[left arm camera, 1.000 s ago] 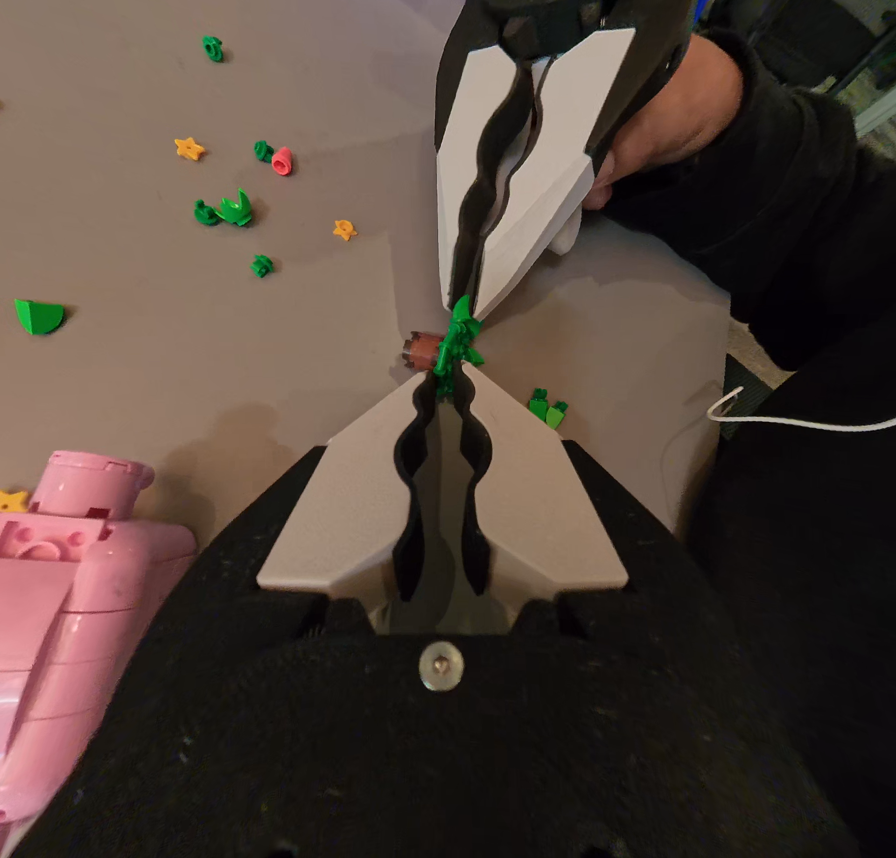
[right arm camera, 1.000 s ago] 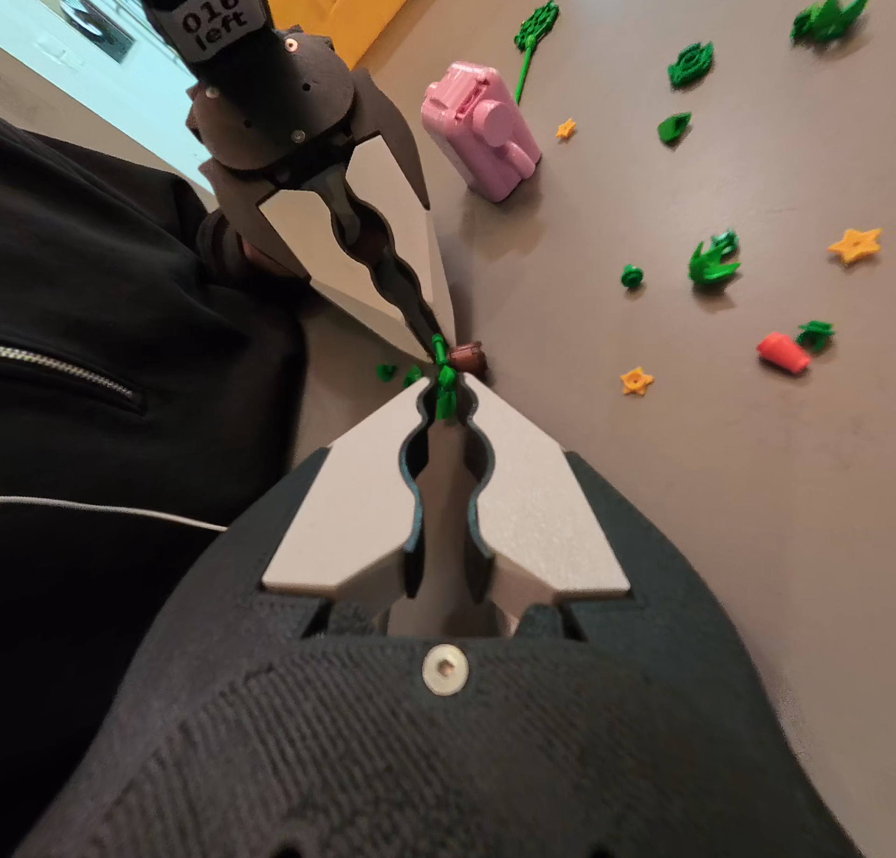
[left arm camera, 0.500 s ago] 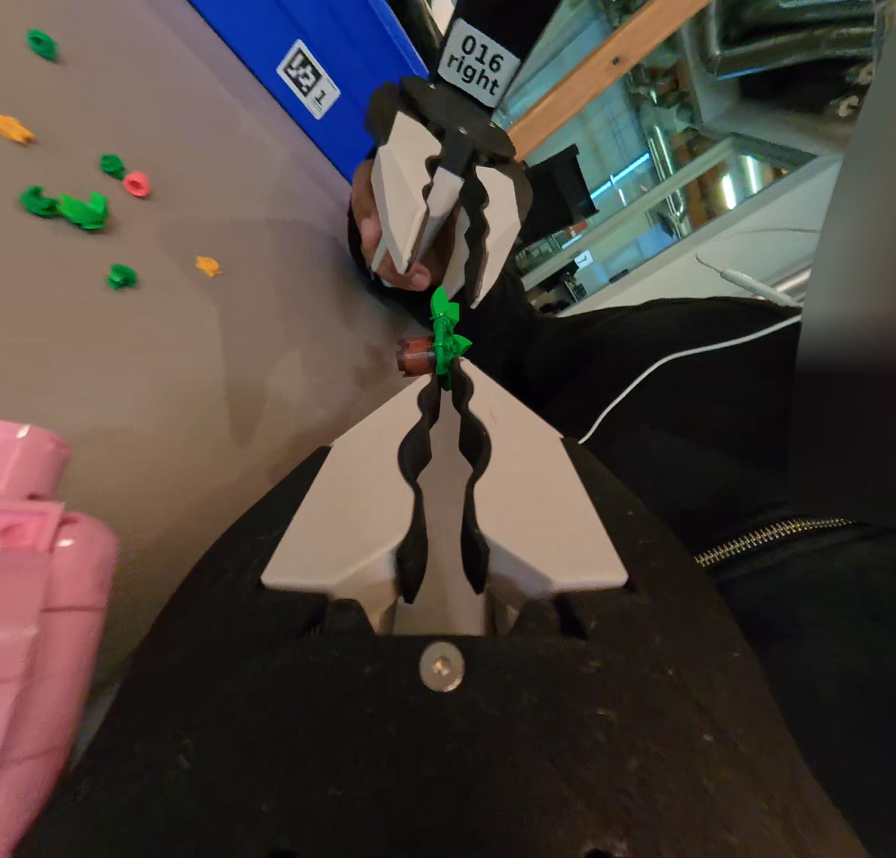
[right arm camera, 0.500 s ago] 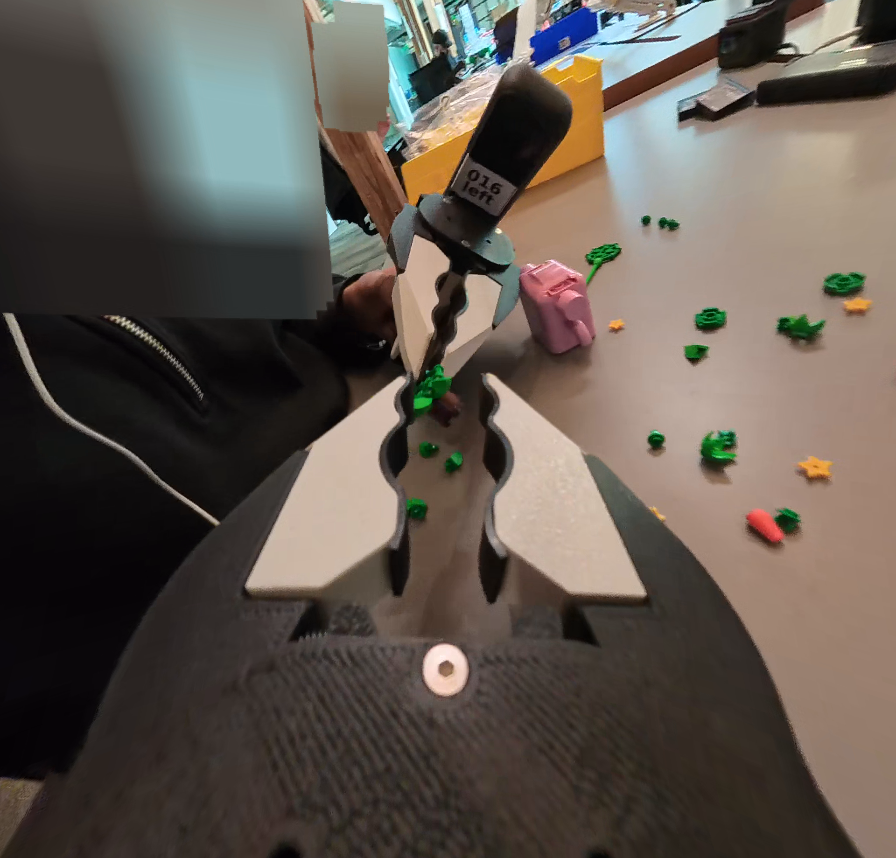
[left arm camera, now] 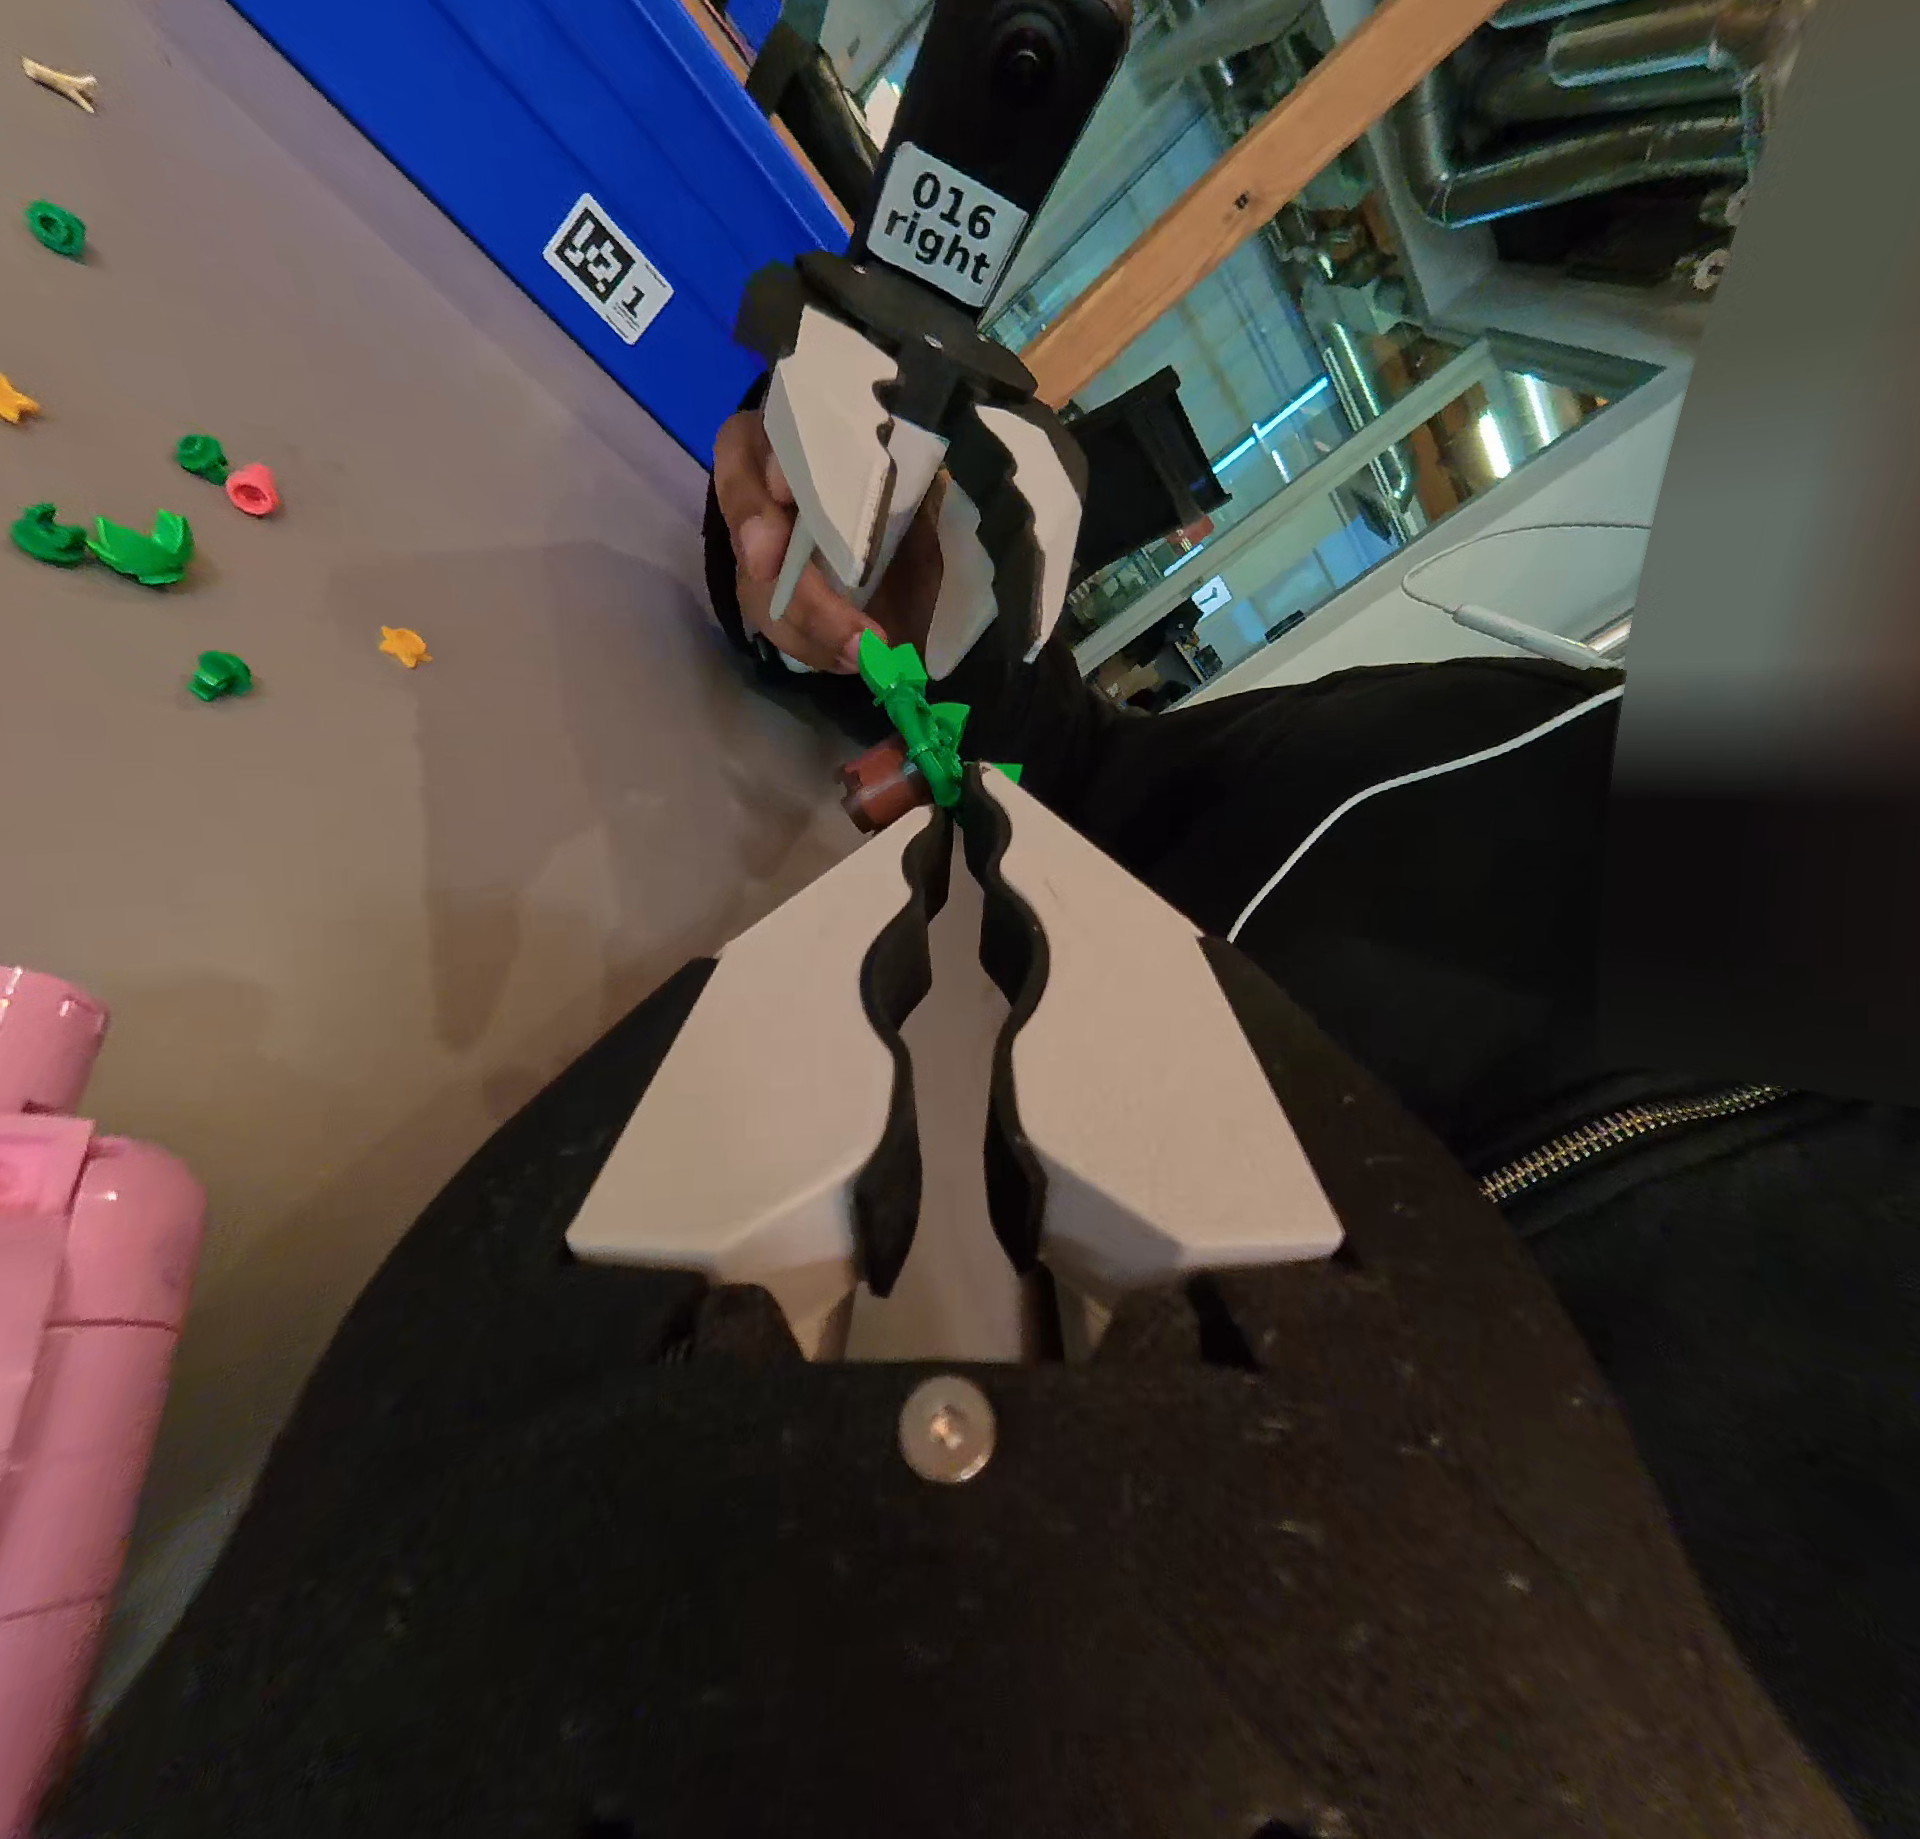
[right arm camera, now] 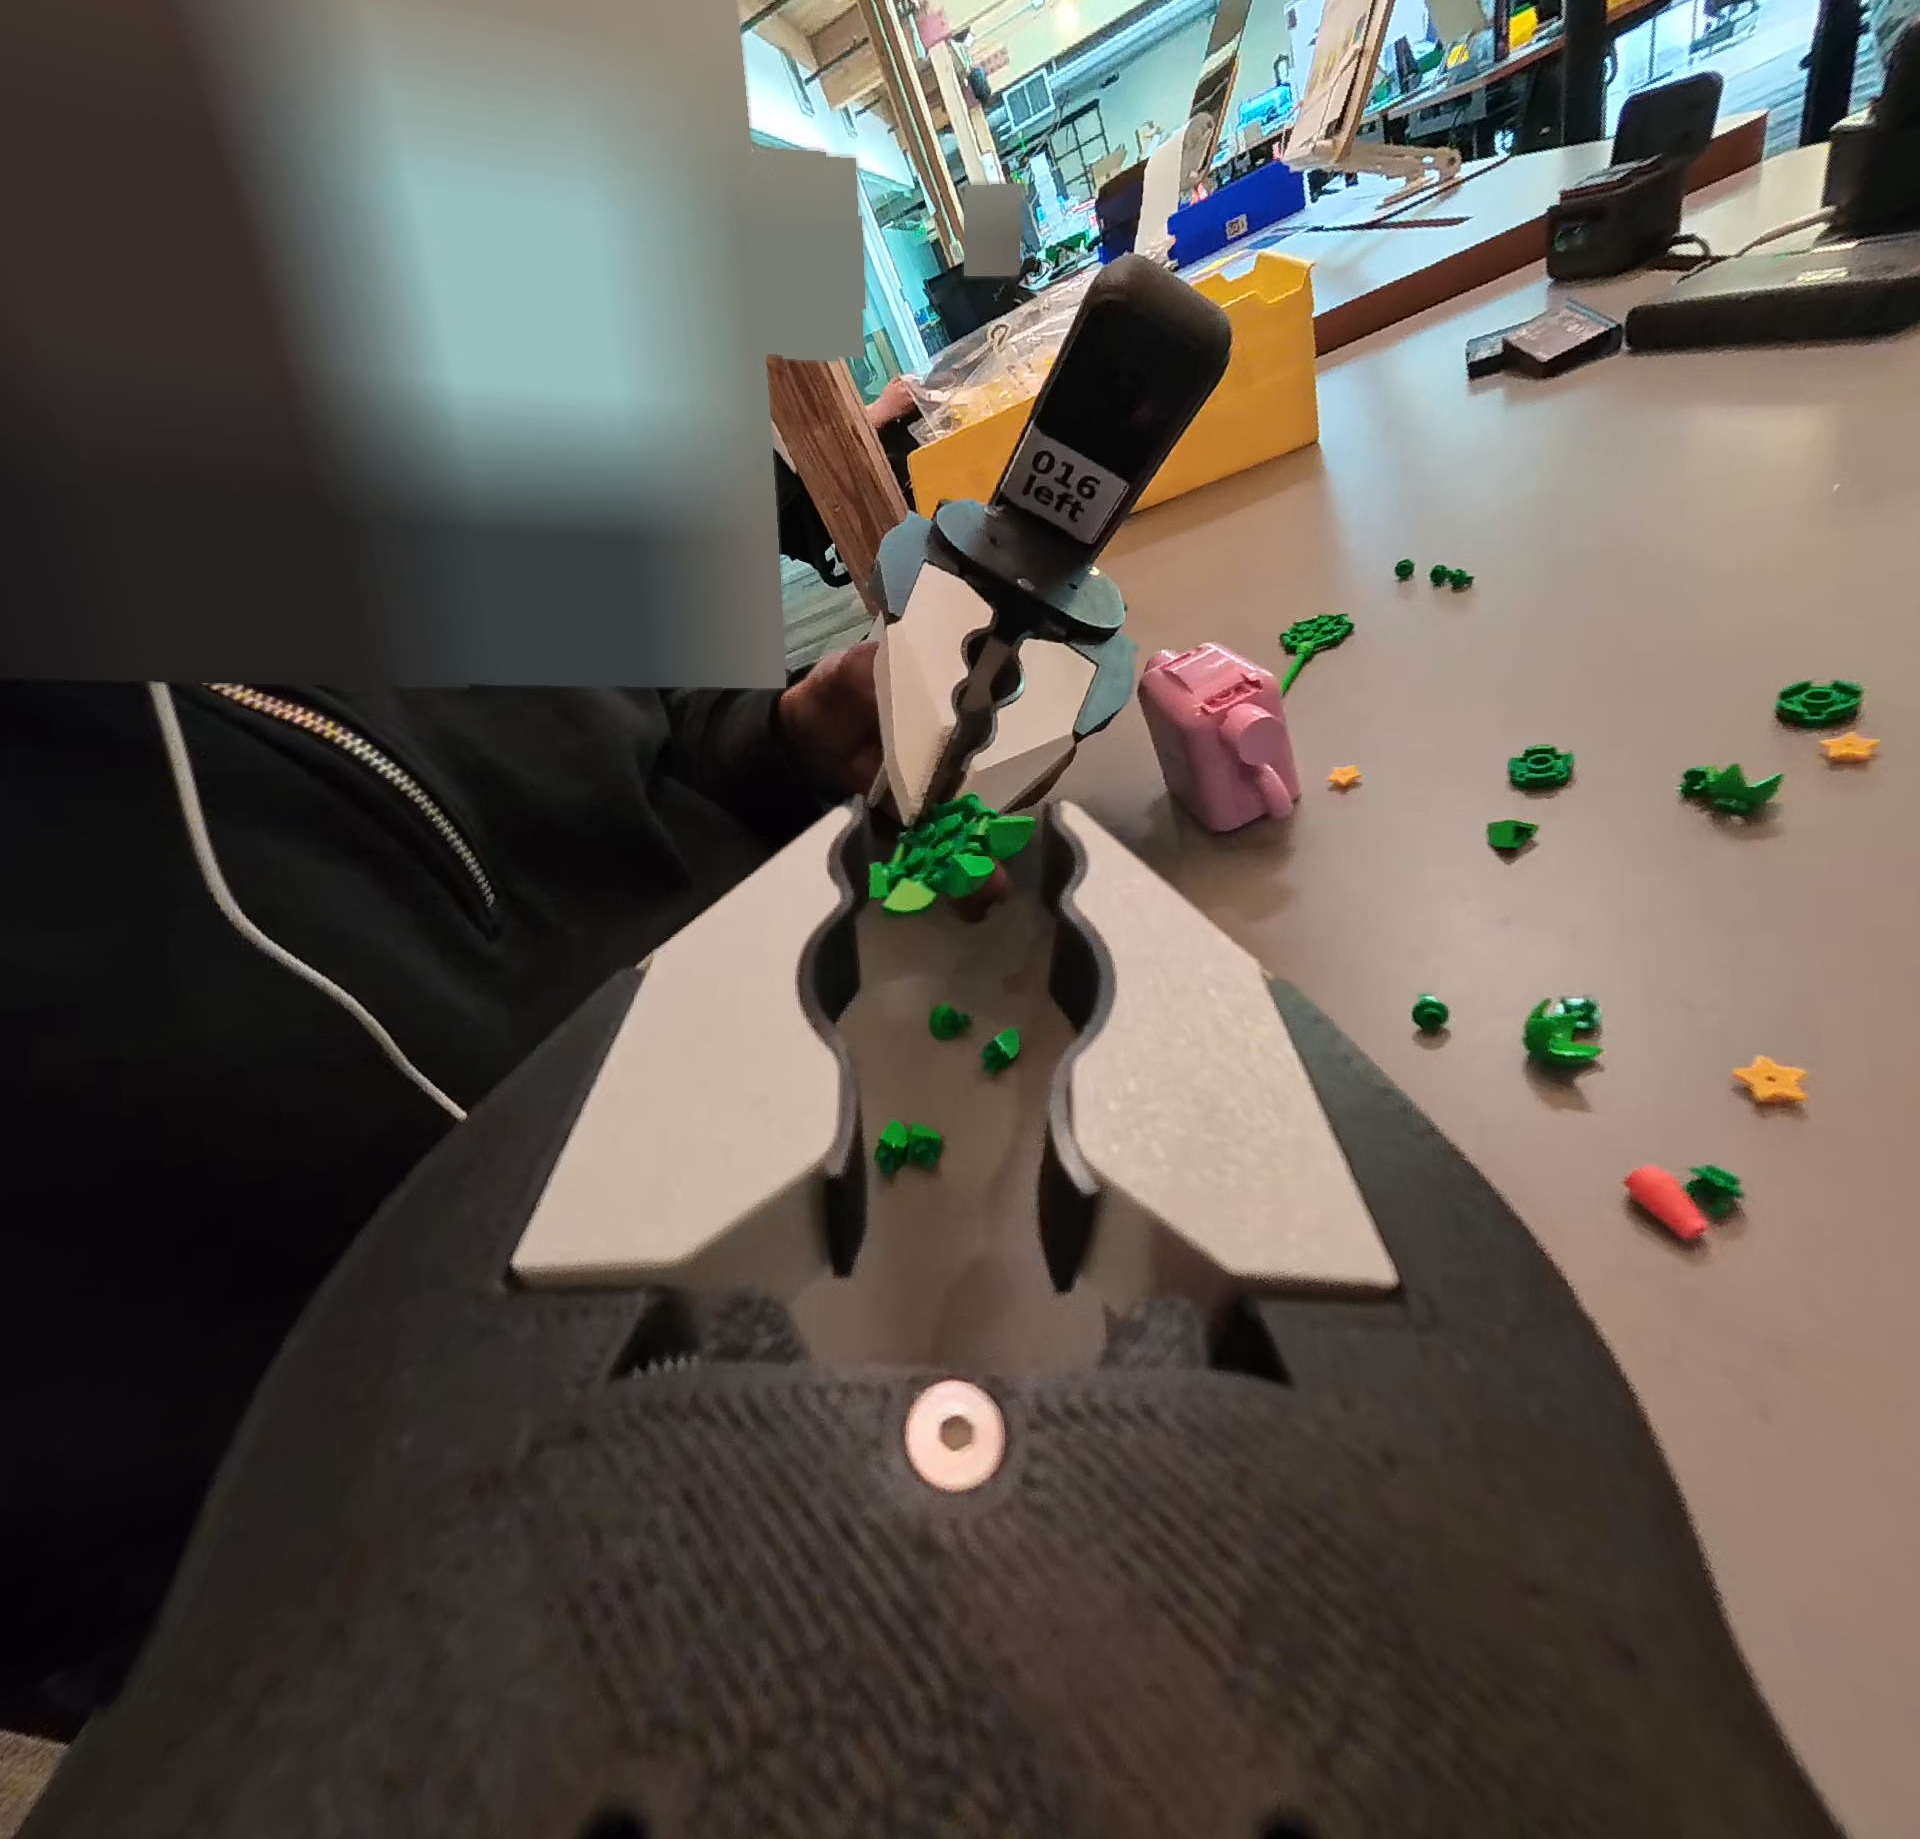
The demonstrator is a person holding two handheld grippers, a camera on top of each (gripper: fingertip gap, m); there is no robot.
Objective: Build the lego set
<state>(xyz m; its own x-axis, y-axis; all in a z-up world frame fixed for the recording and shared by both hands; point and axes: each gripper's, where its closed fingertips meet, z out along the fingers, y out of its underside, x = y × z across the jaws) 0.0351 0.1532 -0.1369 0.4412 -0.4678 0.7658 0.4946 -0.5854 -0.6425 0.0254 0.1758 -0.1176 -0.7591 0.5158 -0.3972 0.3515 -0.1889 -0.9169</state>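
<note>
Both grippers held the green leafy stem (left arm camera: pixel 914 714) a second ago; now our right gripper (right arm camera: pixel 951 839) stands spread and apart, while our left gripper (left arm camera: pixel 961 802) alone pinches it, so the joint seems finished.

The pink lego block (left arm camera: pixel 73 1322) is cut off by the left edge.

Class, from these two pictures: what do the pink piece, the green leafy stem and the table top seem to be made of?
Pink piece: glossy moulded plastic, judging by highlights.
Green leafy stem: shiny, sharp-edged plastic, held by the left gripper.
Table top: smooth matte grey, perhaps laminate; unclear.
</note>
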